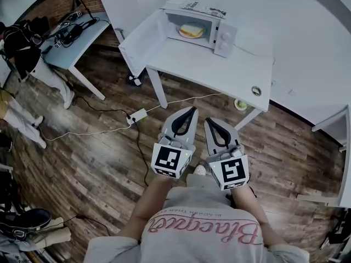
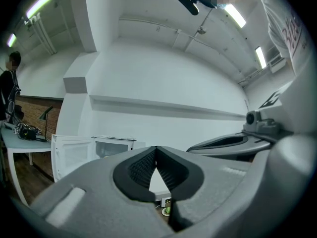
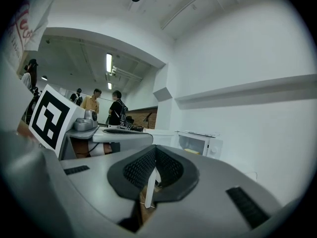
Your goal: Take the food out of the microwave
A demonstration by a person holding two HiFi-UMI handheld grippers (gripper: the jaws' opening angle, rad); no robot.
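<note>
Head view: food (image 1: 191,31) sits inside the microwave (image 1: 224,37), door (image 1: 140,45) open, at the table's (image 1: 219,73) far left corner. Left gripper (image 1: 192,110) and right gripper (image 1: 209,121) are pressed together, empty, short of the table's near edge; the reach, grip and lift-out all remain, I judge

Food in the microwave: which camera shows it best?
Head view: it looks down into the open microwave, and the food shows clearly inside. Right gripper view shows the food only as a small yellowish patch. Left gripper view shows the microwave, but the food can't be made out.
</note>
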